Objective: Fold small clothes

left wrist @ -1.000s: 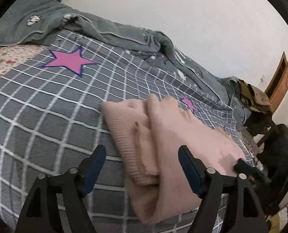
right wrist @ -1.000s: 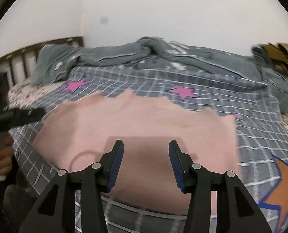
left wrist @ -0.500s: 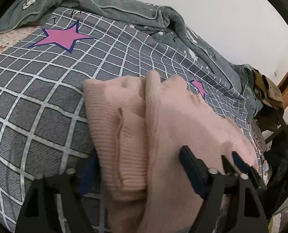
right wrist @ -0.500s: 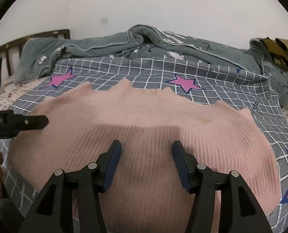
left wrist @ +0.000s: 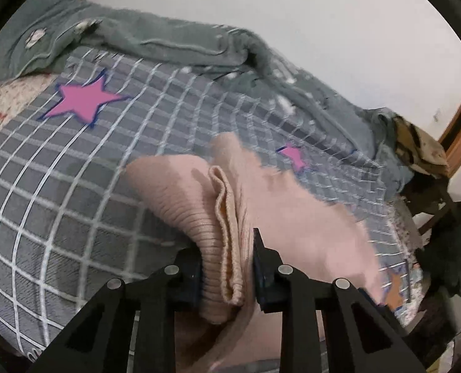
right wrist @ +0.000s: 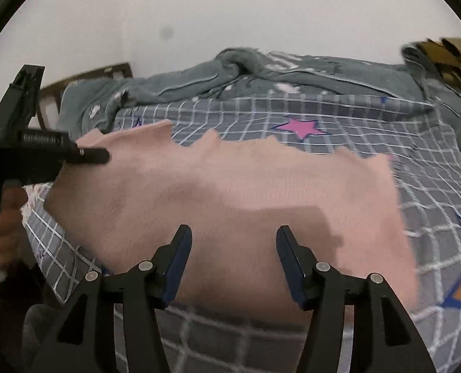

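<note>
Your left gripper point(left wrist: 227, 267) is closing on the near end of the pink ribbed knit garment point(left wrist: 280, 217), where a second ago its jaws stood wide apart with that bunched edge loose between them. Now the blue pads press a thick roll of stacked layers from both sides, and the cloth beyond the jaws looks lifted and blurred in the left wrist view. To my eye that means you have taken hold of one end and started to raise it, so a fold is beginning rather than ending.

Your right gripper point(right wrist: 233, 258) has its jaws apart, hovering over the middle of the same garment with nothing between the pads; I cannot tell whether the tips touch the knit. A second ago they stood slightly narrower, so this hand has not committed to a grip.

The garment lies spread across the grey bedspread with a white grid and pink stars point(right wrist: 339, 115), with a crumpled grey-green quilt point(right wrist: 199, 84) behind it against the wall.

In the right wrist view your hand point(right wrist: 0, 233) holds the left tool's handle at the frame's left edge. There is a pale printed label on that tool's black body, but it is too blurred to read
</note>
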